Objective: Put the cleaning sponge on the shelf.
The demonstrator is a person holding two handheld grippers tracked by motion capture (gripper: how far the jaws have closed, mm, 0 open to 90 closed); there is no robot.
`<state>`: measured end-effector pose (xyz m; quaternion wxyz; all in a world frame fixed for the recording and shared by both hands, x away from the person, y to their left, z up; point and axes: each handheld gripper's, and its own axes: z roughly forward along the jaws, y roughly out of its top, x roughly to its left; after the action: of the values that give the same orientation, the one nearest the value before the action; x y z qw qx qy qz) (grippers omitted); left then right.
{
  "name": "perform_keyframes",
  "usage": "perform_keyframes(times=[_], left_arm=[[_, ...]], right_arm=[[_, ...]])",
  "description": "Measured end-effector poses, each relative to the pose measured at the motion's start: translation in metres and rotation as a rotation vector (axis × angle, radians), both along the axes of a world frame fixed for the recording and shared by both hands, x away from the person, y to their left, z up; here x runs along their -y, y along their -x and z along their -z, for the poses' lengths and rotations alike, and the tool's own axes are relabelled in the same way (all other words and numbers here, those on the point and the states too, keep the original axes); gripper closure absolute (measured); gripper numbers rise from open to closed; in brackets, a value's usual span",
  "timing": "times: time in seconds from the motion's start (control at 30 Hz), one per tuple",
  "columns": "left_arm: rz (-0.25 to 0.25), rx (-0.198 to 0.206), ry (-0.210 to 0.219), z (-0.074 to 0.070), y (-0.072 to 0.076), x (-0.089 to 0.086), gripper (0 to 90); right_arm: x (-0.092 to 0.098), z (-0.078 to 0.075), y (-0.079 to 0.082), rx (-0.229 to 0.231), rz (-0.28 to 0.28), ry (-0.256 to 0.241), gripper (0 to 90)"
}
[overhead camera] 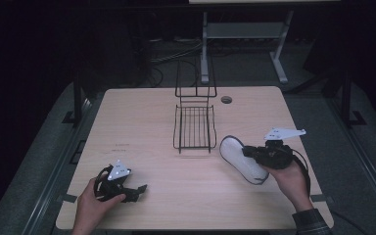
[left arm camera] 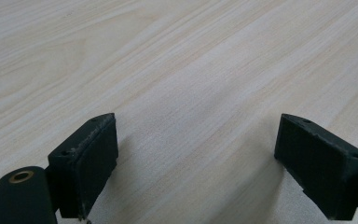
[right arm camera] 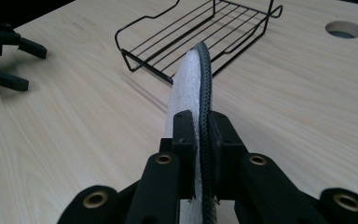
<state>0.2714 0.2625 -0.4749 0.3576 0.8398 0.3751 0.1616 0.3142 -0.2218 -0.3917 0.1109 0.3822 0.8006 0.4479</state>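
A flat white oval pad with a dark rim, like a shoe insole point(overhead camera: 237, 157), lies tilted at the table's right, just right of a black wire rack point(overhead camera: 194, 128). My right gripper point(overhead camera: 248, 151) is shut on the pad's near end. In the right gripper view the jaws point(right arm camera: 200, 122) pinch the pad point(right arm camera: 189, 79) on edge, and it points toward the rack point(right arm camera: 200, 32). My left gripper point(overhead camera: 139, 191) rests near the front left of the table, open. In the left gripper view it point(left arm camera: 198, 158) has bare wood between its wide-apart jaws.
The light wooden table point(overhead camera: 142, 117) has a round cable hole point(overhead camera: 226, 99) behind the rack, on the right. A tall wire frame point(overhead camera: 196, 78) stands at the rack's far end. Table legs and cables lie on the dark floor beyond. The left gripper point(right arm camera: 25, 65) shows far left in the right gripper view.
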Motion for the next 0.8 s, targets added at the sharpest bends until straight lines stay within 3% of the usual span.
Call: perform_keyframes(times=[0.8], left_arm=[[0.003, 0.001, -0.003, 0.0, 0.0, 0.0, 12.4]], right_arm=[[-0.029, -0.022, -0.037, 0.056, -0.024, -0.023, 82.1]])
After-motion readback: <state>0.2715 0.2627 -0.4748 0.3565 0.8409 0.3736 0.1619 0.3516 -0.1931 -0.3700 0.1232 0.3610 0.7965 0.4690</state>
